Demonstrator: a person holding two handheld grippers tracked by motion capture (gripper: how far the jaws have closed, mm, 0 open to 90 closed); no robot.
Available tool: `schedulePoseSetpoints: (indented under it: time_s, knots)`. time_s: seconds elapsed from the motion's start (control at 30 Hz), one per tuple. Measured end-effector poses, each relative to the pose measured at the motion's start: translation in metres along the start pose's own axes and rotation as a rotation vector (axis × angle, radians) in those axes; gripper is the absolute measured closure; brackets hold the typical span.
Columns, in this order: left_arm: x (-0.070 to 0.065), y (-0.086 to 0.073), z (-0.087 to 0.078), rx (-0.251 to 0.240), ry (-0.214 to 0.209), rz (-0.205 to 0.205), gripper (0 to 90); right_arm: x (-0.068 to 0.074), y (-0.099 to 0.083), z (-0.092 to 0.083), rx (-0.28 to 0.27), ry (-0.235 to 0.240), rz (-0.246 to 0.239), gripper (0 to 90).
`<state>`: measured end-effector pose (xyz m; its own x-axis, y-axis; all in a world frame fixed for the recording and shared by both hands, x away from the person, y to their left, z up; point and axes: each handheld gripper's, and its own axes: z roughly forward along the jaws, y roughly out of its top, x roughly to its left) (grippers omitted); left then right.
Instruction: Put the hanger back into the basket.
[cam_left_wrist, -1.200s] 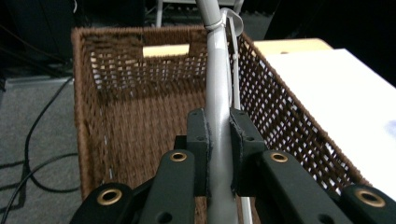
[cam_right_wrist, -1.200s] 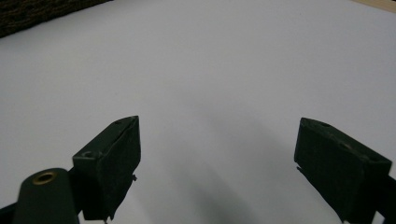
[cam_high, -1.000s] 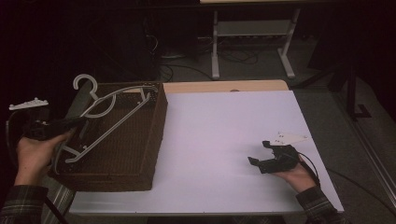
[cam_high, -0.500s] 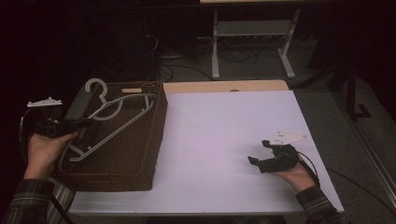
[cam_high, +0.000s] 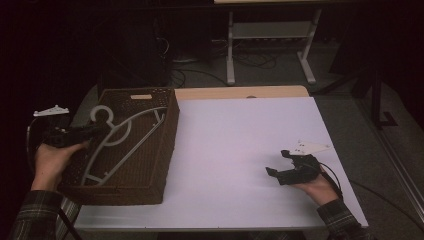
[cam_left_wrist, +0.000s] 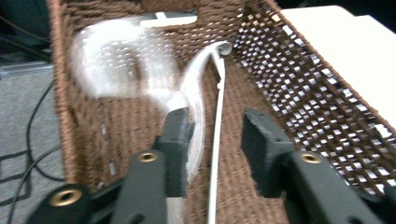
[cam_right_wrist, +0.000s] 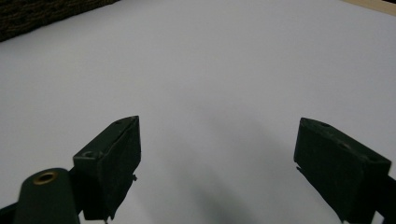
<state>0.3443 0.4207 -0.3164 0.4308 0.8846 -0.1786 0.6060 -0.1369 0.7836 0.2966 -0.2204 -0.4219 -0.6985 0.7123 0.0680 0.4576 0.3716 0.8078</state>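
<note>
White tabletop (cam_high: 240, 150), bare across its middle. Brown wicker basket (cam_high: 150, 165) stands at the table's left end; everything below is placed from the basket. Inside the basket lies a pale plastic hanger (cam_high: 120, 135), hook toward the far left corner, bar slanting to the far right wall. Left gripper (cam_high: 92, 131) reaches over the basket's left rim; its jaws have just been opening and now stand apart, the hanger's thin bar (cam_left_wrist: 215, 140) between them, one pad just beside the broad arm, not clamped. Right gripper (cam_high: 276, 165) rests well to the right of the basket on the table, jaws wide apart over bare surface.
</note>
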Motion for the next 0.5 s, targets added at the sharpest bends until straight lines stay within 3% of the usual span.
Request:
schedulePoseSetpoints:
  time_s: [0.2, 0.33, 0.5]
  knots:
    - [-0.028, 0.011, 0.005, -0.012, -0.054, 0.062, 43.2, 0.001, 0.000, -0.004, -0.011, -0.005, 0.007, 14.1]
    - [-0.058, 0.020, 0.015, -0.017, -0.108, 0.126, 35.5, 0.001, 0.001, -0.006, -0.016, -0.003, 0.003, 14.1]
    - [-0.090, 0.028, 0.029, -0.025, -0.185, 0.161, 26.8, 0.002, 0.003, -0.008, -0.023, -0.004, -0.001, 14.1]
